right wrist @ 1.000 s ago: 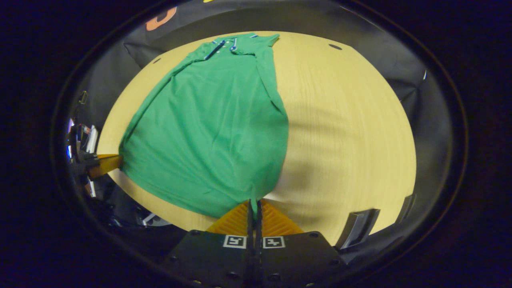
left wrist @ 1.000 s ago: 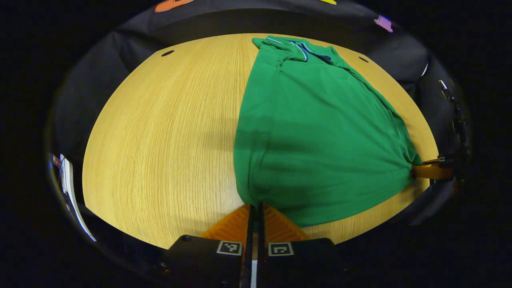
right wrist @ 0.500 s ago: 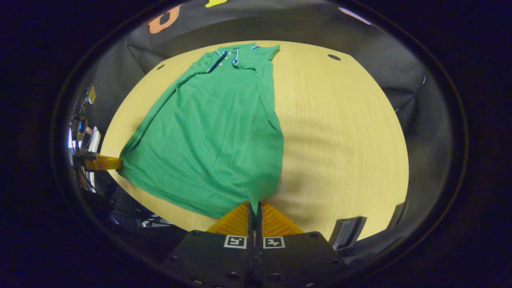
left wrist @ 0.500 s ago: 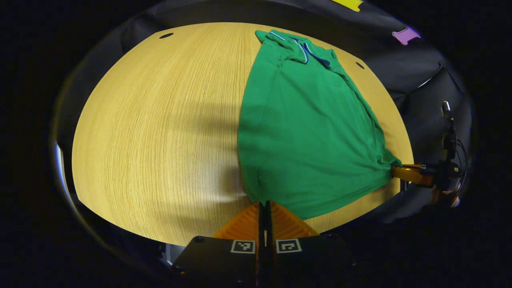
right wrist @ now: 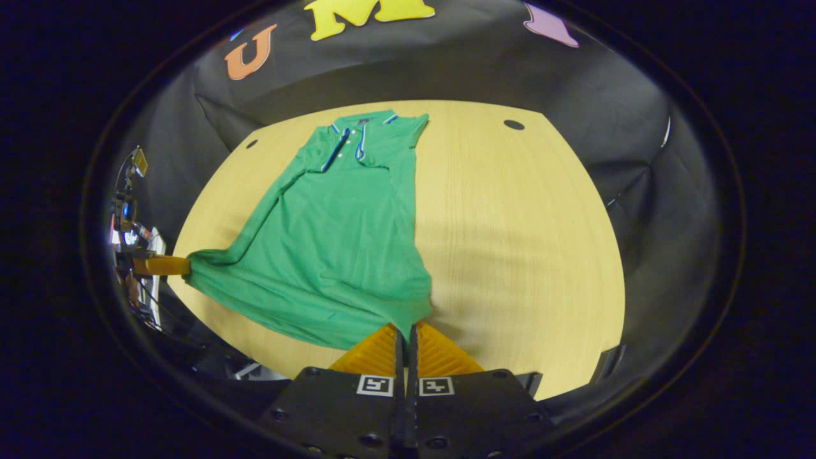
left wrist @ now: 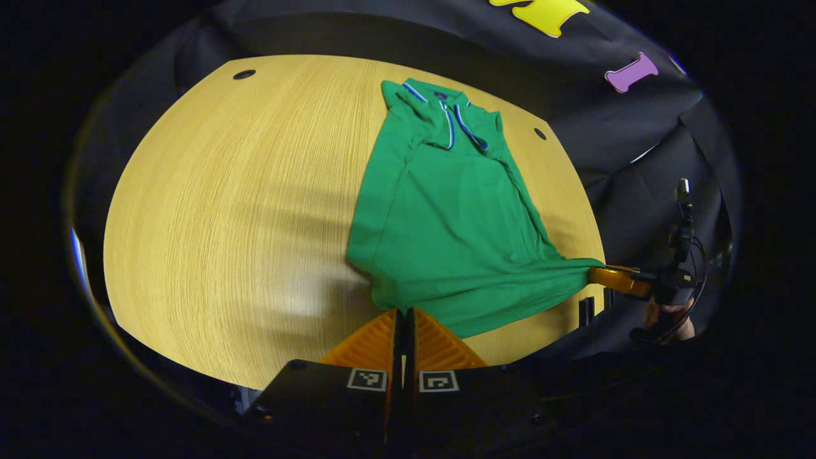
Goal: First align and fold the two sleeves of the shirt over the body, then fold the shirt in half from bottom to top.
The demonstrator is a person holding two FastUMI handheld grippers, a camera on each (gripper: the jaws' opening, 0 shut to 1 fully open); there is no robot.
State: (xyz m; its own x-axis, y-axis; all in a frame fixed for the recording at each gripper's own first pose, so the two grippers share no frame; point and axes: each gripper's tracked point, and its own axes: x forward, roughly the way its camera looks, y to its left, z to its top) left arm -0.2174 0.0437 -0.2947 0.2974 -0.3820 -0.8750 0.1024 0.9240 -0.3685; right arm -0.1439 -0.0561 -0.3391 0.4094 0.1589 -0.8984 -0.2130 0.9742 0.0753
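Observation:
A green polo shirt (left wrist: 446,217) (right wrist: 338,236) lies on the wooden table (left wrist: 242,191) (right wrist: 510,223), collar at the far end, both sleeves folded in over the body. My left gripper (left wrist: 403,312) is shut on the shirt's bottom left hem corner. My right gripper (right wrist: 404,328) is shut on the bottom right hem corner. The hem is lifted and stretched between the two. In the left gripper view the right gripper (left wrist: 602,275) shows at the right, held by a hand (left wrist: 669,315). In the right gripper view the left gripper (right wrist: 172,265) shows at the left.
Round cable holes (left wrist: 244,74) (right wrist: 512,125) sit in the table's far corners. Equipment with cables (right wrist: 131,210) stands off the table's left side in the right gripper view. The table's near edge runs just below both grippers.
Both grippers have risen and drawn back with the hem; the bottom of the shirt has come up off the table and the shirt looks smaller and farther away.

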